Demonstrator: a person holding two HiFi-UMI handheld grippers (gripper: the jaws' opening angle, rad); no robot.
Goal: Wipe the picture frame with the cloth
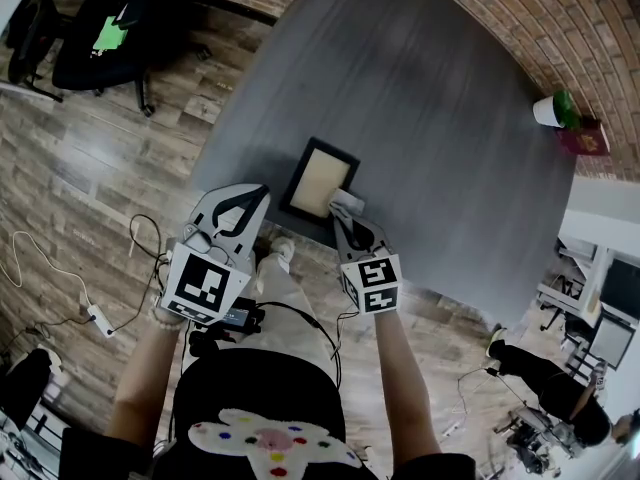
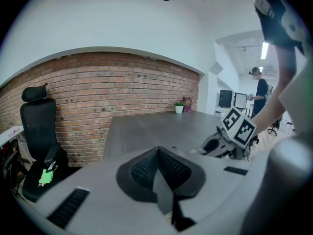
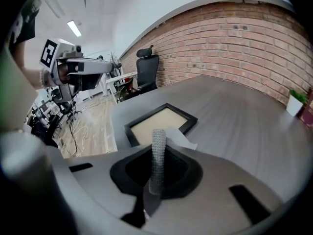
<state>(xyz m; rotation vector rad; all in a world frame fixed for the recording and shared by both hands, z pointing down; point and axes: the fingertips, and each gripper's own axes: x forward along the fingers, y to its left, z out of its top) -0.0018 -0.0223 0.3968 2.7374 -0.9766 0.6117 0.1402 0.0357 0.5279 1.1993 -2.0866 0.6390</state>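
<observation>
1. While the left gripper [image 1: 240,203] [image 2: 158,150], lower left in the head view, is clenched on nothing, the right gripper [image 1: 343,213] [image 3: 157,132] pinches a pale crumpled cloth [image 1: 347,200] [image 3: 179,140].
2. Unbraced, the black rectangular picture frame [image 1: 320,182] [image 3: 160,122] could skid under a wipe.
3. It lies flat mid-picture on the grey table [image 1: 430,98], long axis running upward, leaning right.
</observation>
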